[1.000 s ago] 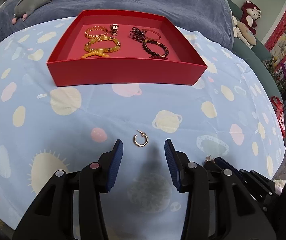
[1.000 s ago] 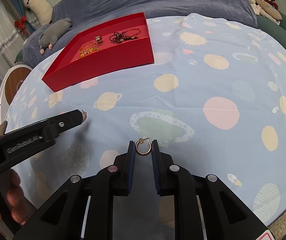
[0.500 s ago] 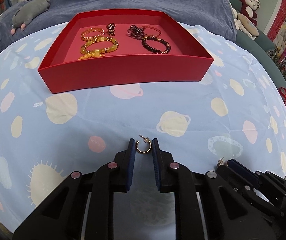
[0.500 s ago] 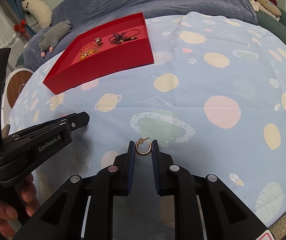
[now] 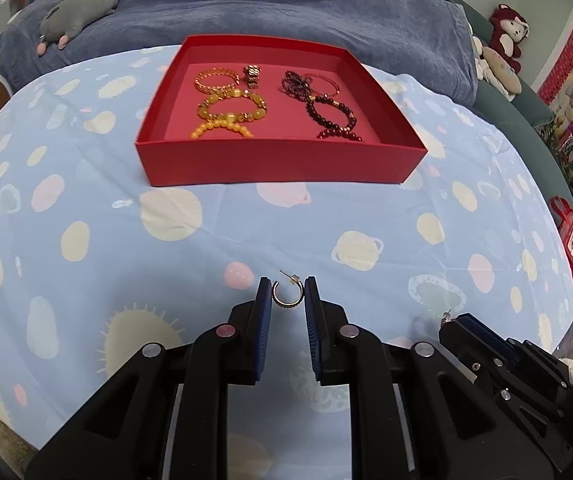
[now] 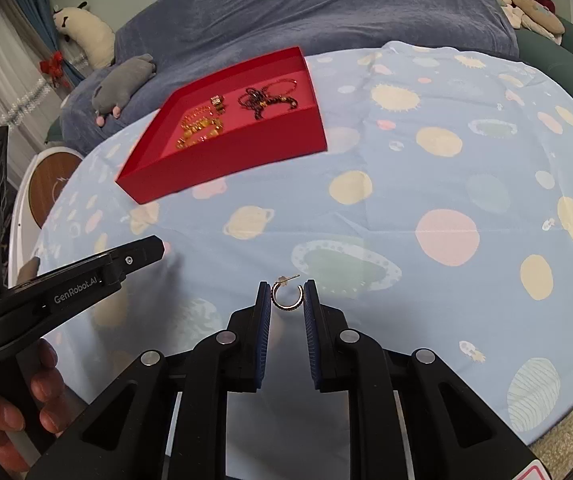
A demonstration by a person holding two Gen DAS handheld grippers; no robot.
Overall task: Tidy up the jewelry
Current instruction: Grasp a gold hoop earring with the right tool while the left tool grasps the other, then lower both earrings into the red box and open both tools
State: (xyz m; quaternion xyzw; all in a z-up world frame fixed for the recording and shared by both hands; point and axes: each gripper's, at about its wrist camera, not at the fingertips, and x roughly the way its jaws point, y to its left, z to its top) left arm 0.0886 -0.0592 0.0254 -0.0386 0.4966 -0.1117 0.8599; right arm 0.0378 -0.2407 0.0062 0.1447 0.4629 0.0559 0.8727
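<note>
- Left wrist view: the left gripper (image 5: 289,300) had just been closing and was clenched on a small gold hoop earring (image 5: 287,295), pinched between its blue pads above the planet-print cloth (image 5: 166,240).
- Farther off, a red tray (image 5: 278,160) held yellow bead bracelets (image 5: 228,114) on its left and dark bead bracelets (image 5: 328,114) on its right.
- Right wrist view: the right gripper (image 6: 287,300) gripped a second hoop earring (image 6: 286,295); a hand (image 6: 6,408) showed at near left.
</note>
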